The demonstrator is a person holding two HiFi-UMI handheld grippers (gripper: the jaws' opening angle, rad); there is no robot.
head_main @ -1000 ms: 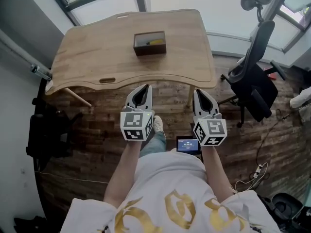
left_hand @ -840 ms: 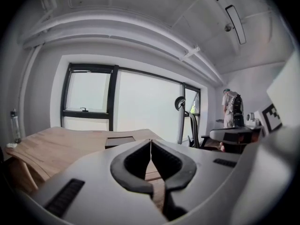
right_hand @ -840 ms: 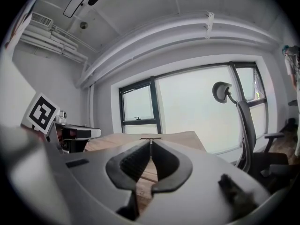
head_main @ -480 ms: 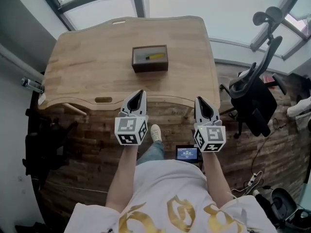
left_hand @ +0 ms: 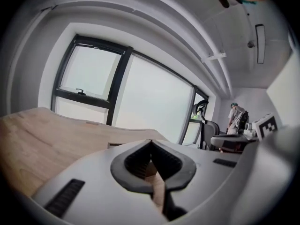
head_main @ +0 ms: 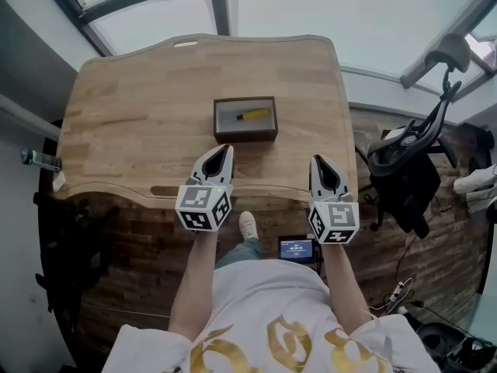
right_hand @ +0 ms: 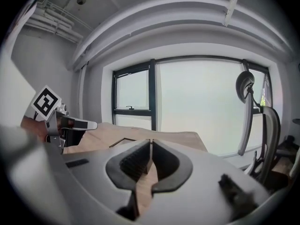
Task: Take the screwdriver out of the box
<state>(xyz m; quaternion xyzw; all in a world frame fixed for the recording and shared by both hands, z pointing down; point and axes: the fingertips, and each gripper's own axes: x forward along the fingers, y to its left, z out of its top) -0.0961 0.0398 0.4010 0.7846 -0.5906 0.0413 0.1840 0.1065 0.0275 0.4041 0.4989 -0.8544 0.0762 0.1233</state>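
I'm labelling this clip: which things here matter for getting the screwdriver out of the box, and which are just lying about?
For the job: screwdriver; box holding it; table under the box; left gripper and right gripper, both shut and empty.

Lying about: office chair; small screen on the floor.
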